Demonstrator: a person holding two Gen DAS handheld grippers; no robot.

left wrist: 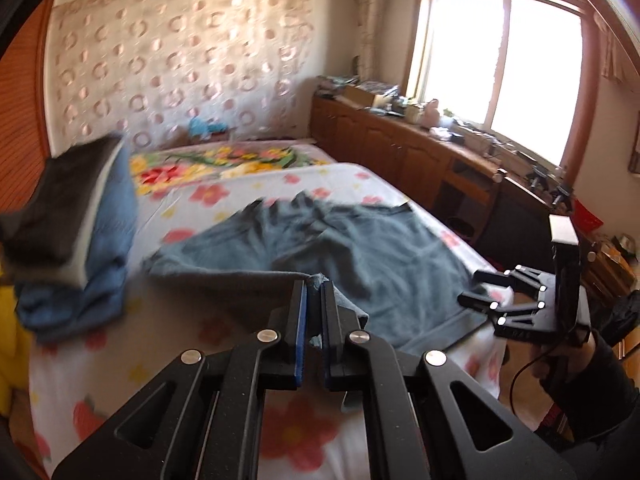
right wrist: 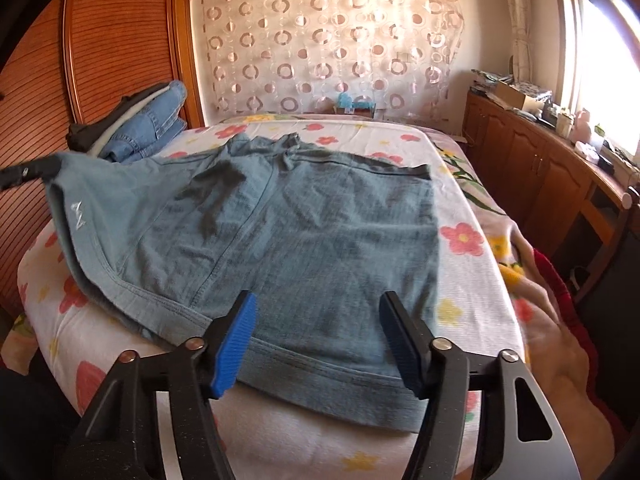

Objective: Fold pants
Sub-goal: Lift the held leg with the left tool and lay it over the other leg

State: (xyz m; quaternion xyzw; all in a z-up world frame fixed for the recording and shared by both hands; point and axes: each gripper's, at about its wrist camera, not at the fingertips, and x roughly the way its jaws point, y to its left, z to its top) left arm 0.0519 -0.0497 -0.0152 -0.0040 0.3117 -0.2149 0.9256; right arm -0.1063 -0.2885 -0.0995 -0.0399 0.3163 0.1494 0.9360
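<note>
Pants (right wrist: 304, 232) of grey-blue fabric lie spread on the bed (right wrist: 472, 208), which has a white cover with pink and yellow flowers. Most of the cloth is flat on the bed and reaches to the near edge, where one hem hangs a little over it. The left gripper (left wrist: 315, 312) is clenched on a corner of the pants; a small piece of blue cloth shows between its blue pads, and this corner is lifted above the bed, so the fabric rises in a slope toward the left side. In the right wrist view this raised corner is at the left, with a small white logo (right wrist: 79, 216) on it. The right gripper (right wrist: 316, 340) is released, its jaws wide apart, and it hovers over the near hem of the pants without touching cloth that I can see. Near the far left corner of the bed a pile of folded clothes (right wrist: 148, 128) rests, blue jeans under a dark piece. A wooden cabinet (right wrist: 532, 168) stands along the right side of the bed under the window (left wrist: 504, 68).
</note>
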